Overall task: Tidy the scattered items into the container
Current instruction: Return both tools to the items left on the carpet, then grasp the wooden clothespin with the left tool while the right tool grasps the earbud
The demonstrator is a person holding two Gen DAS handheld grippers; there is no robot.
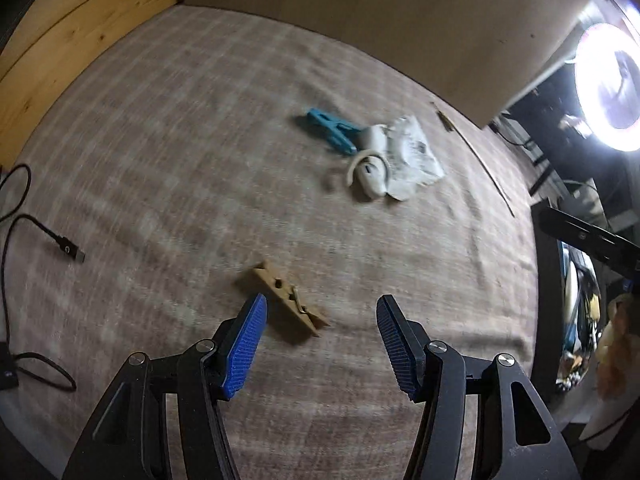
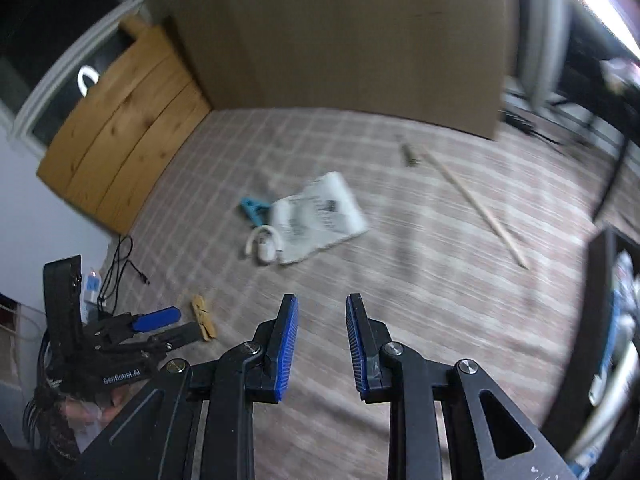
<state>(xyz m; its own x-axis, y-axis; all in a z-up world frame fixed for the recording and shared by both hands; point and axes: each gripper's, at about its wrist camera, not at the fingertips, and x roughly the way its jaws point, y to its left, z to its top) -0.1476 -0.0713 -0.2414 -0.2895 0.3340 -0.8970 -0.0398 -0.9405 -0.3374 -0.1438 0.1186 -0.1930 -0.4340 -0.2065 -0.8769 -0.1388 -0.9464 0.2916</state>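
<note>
While nothing is held, the wide left gripper (image 1: 320, 344) is aimed at the wooden clothespin (image 1: 286, 298); the right gripper (image 2: 322, 344) is kept narrow; closing is needed next.

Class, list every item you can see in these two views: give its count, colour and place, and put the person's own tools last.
Wooden clothespin: one, tan, on the checked cloth just beyond the left gripper.
Plastic clip: one, teal, mid-cloth, beside the packet.
Packet: one, white, printed, mid-cloth.
Curved white gadget: one, against the packet's near edge.
Stick: one, pale wood, right of the packet.
USB cable: one, black, left edge.
Cardboard panel: one, brown, behind the cloth.
Left gripper: open, empty.
Right gripper: narrowly open, empty.
</note>
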